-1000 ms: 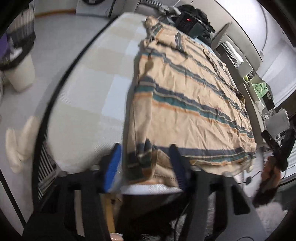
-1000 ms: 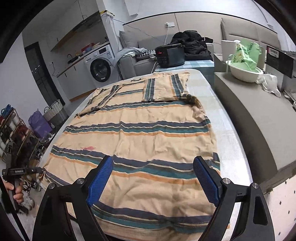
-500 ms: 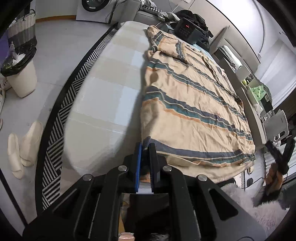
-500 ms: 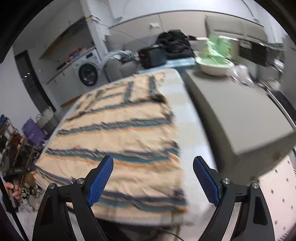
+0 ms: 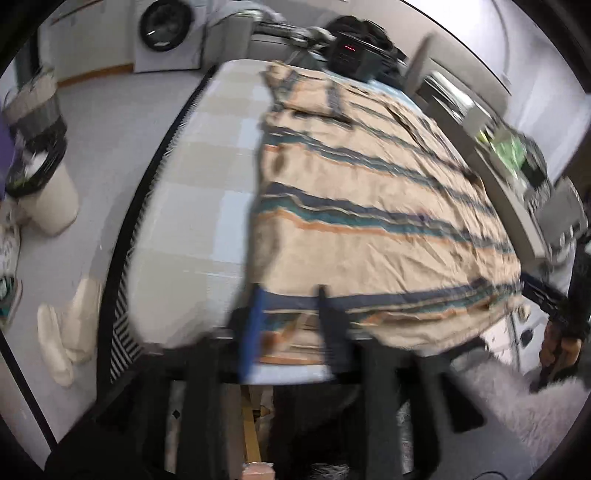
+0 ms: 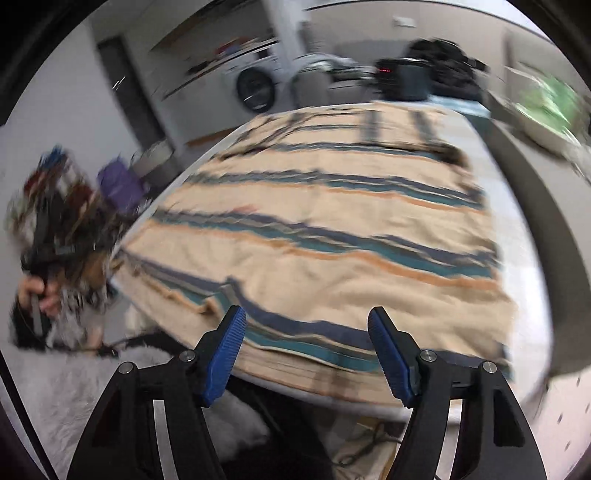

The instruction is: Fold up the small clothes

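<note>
left gripper [image 5: 291,325]: opening, striped shirt [image 5: 369,206] hem between jaws | right gripper [image 6: 306,350]: closing, unclamped

You are looking at one striped shirt [image 5: 369,206] lying on one bench [image 5: 199,206], two tongs [image 5: 291,325] [image 6: 306,350], one washing machine [image 5: 166,27] and two slippers [image 5: 70,332].

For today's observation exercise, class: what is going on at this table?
A person holds a gripper in each hand over a striped shirt spread flat on the table. The left gripper, jaws opening, straddles the near hem. The right gripper, jaws closing, hangs over the same hem, gripping nothing. No fold is made yet.
</note>
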A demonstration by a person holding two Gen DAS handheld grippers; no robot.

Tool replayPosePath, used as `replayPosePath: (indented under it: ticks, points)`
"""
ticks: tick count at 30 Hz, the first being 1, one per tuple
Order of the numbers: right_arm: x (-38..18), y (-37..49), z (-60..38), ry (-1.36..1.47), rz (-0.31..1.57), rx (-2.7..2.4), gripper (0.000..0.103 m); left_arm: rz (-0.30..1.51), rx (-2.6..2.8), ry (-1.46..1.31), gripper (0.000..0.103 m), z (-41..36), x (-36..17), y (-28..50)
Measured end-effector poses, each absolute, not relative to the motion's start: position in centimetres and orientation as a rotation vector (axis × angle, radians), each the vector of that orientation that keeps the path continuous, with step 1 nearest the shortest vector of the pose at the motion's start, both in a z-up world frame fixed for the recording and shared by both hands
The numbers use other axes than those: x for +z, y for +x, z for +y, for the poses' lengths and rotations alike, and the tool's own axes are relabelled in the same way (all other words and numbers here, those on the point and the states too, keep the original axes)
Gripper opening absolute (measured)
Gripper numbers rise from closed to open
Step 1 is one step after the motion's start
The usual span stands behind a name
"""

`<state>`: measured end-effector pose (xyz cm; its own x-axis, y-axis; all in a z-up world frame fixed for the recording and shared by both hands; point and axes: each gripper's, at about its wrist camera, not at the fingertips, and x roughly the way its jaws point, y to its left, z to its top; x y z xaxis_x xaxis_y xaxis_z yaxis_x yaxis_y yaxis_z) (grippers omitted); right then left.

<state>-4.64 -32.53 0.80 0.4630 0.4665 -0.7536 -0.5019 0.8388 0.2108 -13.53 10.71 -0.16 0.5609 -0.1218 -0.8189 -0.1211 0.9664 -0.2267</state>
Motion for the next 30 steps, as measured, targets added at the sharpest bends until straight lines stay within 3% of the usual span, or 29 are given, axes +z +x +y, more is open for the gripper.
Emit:
replayPosePath:
  ticks: [8, 12, 14, 17, 18, 20, 21, 30]
  points:
    - [-2.2, -6.1, -25.6, -0.244, 0.924, 0.683, 0.068, 1.011, -0.114, -0.088, 0.043, 6.5, -1.3, -14.2]
    - [-2.9, -5.9, -25.1, -0.265, 0.923, 0.654, 0.06, 1.019, -0.075, -0.013, 0.043, 6.6, -1.9, -14.4]
    - [-2.9, -5.7, -25.1, -0.265, 0.917, 0.642, 0.055, 1.021, -0.043, 0.019, 0.043, 6.9, -2.2, -14.3]
    - [-2.9, -5.5, -25.5, -0.273, 0.903, 0.626, 0.034, 1.027, -0.012, 0.05, 0.042, 7.4, -2.8, -14.1]
    - [-2.9, -5.5, -25.5, -0.272, 0.901, 0.63, 0.022, 1.031, -0.022, 0.059, 0.04, 7.5, -2.9, -14.2]
    - [-2.8, -5.6, -25.6, -0.267, 0.898, 0.649, 0.011, 1.026, -0.05, 0.089, 0.006, 7.5, -3.1, -14.4]
    - [-2.7, -5.8, -25.8, -0.268, 0.894, 0.657, 0.004, 1.028, -0.052, 0.105, 0.002, 7.5, -3.1, -14.5]
    - [-1.7, -6.6, -26.4, -0.293, 0.872, 0.683, 0.003, 0.995, -0.114, 0.021, 0.0, 10.3, -2.2, -15.6]
